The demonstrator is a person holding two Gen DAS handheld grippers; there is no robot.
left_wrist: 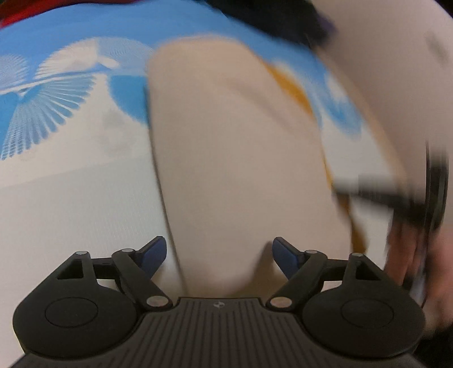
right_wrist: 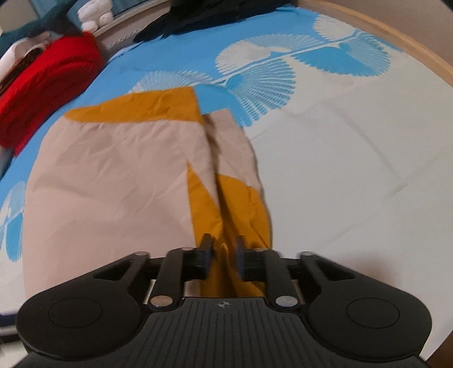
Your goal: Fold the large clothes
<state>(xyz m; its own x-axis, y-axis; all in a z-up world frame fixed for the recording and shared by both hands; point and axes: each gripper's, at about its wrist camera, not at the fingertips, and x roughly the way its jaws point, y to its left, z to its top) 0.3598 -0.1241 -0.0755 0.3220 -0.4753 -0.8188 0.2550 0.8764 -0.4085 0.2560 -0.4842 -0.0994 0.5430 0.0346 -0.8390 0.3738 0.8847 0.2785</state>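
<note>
Bedding in blue and white, printed with fan shapes point(right_wrist: 254, 85), covers the bed and carries everything here; the garment being folded, a large beige and mustard piece point(right_wrist: 113, 175), lies spread over its near half, with a red bundle point(right_wrist: 48, 93) beside it at the left and a dark heap of cloth point(right_wrist: 215, 17) well beyond at the far edge. Judging by how it lies, the fold is partway done: one long beige panel is already turned over along the right side, and a mustard strip runs down from it toward the near edge. The right gripper point(right_wrist: 223, 254) stands over that mustard strip with the cloth passing between its jaws; they are part open with a narrow gap, and I cannot tell for sure whether the pads press the fabric or merely flank it. In the left wrist view, which is blurred, the left gripper point(left_wrist: 219, 254) has its blue-tipped jaws spread wide on either side of a beige fold of the garment point(left_wrist: 232, 147), not pinching it. The next move, I reckon, calls for both grippers to close on their edges of the cloth and carry them across together, keeping the layers even so the mustard strip does not slip out or bunch.
</note>
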